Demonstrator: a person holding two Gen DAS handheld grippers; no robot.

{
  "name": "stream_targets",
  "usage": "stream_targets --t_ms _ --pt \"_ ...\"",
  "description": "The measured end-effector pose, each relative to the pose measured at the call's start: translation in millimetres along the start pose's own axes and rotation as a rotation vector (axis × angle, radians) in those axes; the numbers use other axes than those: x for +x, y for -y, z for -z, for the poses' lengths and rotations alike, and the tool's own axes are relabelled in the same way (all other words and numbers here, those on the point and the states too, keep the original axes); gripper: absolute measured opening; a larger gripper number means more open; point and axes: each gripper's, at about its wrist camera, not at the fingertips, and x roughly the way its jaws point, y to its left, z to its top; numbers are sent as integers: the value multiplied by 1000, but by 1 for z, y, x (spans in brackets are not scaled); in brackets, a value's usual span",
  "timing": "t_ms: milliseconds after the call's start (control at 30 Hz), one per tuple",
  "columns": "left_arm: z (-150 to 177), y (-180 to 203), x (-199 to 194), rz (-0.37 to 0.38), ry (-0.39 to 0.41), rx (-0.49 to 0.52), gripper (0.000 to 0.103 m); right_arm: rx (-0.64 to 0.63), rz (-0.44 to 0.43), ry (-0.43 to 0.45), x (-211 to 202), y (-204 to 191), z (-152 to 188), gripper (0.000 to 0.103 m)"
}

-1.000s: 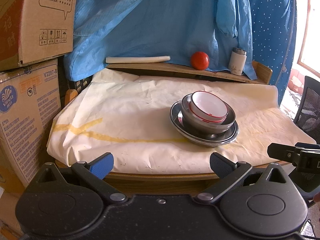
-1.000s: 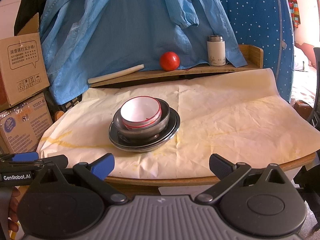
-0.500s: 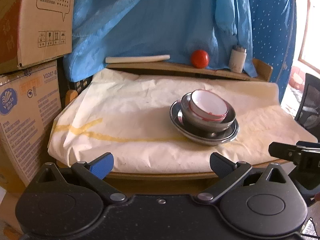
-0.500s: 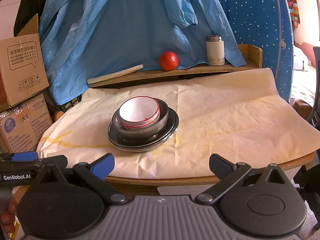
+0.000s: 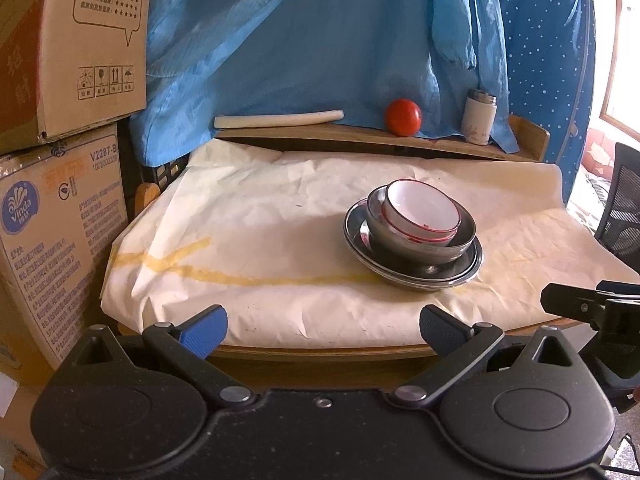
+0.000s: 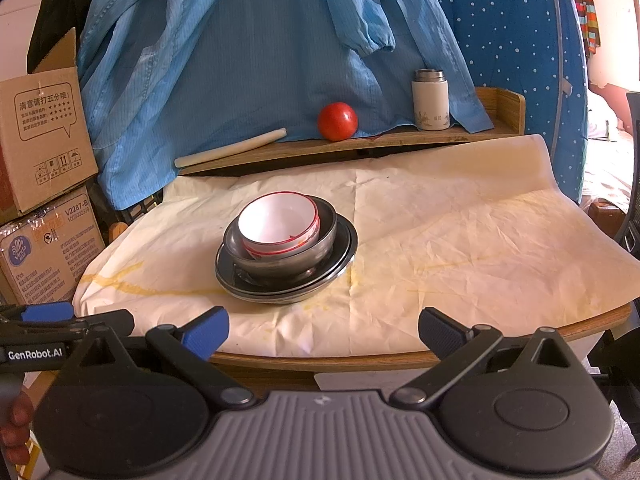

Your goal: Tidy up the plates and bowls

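Both sets of jaws are spread wide with nothing in them. The left gripper (image 5: 323, 330) sits at the bottom of its frame, short of the table edge (image 5: 320, 350), and the right gripper (image 6: 323, 330) does the same in its view. Dishes are all nested in one stack: white bowl with a red rim (image 6: 279, 224) tilted inside a steel bowl (image 6: 320, 246), on steel plates (image 6: 345, 258). That stack sits center-left in the right view, center-right in the left view, on creased cream paper (image 6: 460, 232). Up on the back shelf (image 6: 400, 138) there's a tomato (image 6: 337, 121) and a white flask (image 6: 430, 102).
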Motion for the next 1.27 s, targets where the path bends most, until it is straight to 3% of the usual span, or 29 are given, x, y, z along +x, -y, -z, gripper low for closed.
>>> stream_targets --t_ms 1267 --pt "0 0 10 -7 -26 2 102 5 -8 -31 9 1 -1 103"
